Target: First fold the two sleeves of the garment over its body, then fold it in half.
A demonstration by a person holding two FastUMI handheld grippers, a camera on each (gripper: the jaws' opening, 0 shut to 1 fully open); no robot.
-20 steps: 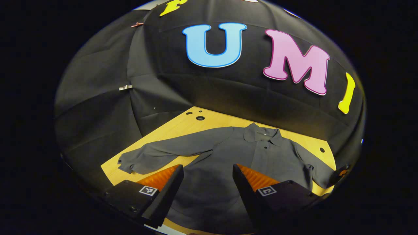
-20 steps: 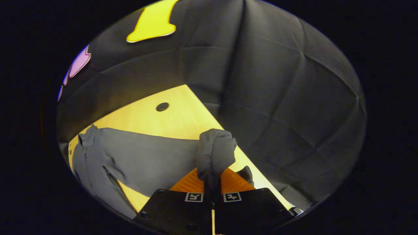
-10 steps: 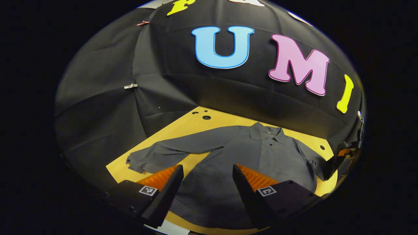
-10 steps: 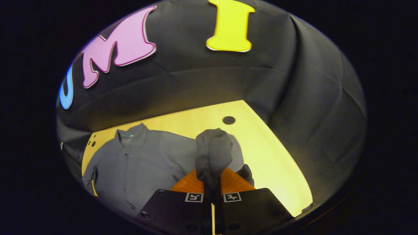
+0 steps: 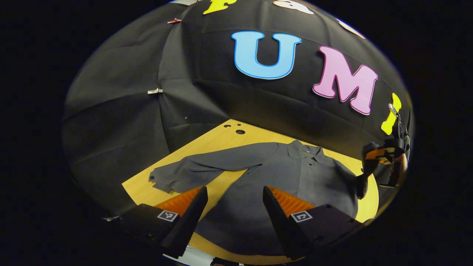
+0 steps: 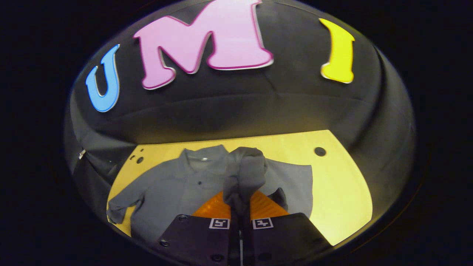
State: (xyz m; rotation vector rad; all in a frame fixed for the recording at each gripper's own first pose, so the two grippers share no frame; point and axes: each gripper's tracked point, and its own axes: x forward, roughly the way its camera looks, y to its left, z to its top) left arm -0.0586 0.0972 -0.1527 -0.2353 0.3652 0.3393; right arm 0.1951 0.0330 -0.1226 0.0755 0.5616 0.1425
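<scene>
A dark grey long-sleeved shirt (image 5: 281, 177) lies face up on the yellow wooden table (image 5: 207, 142), collar toward the far wall. Its left sleeve (image 5: 207, 168) stretches flat out to the side. My left gripper (image 5: 234, 201) hovers open above the shirt's lower body, nothing between its fingers. In the right gripper view my right gripper (image 6: 240, 207) is shut on the cuff of the other sleeve (image 6: 245, 173), bunched and lifted over the shirt's body (image 6: 173, 188). From the left gripper view, that gripper (image 5: 382, 155) shows at the far right, raised, with the sleeve hanging from it.
The table (image 6: 340, 192) has round holes near its far corners (image 6: 320, 151) (image 5: 240, 132). Black cloth walls close in the table at the back and both sides. Bare wood lies to the right of the shirt in the right gripper view.
My right gripper has swung with the sleeve cuff from the table's edge in over the shirt's body and has risen. The left gripper stays open and has drifted slightly.
</scene>
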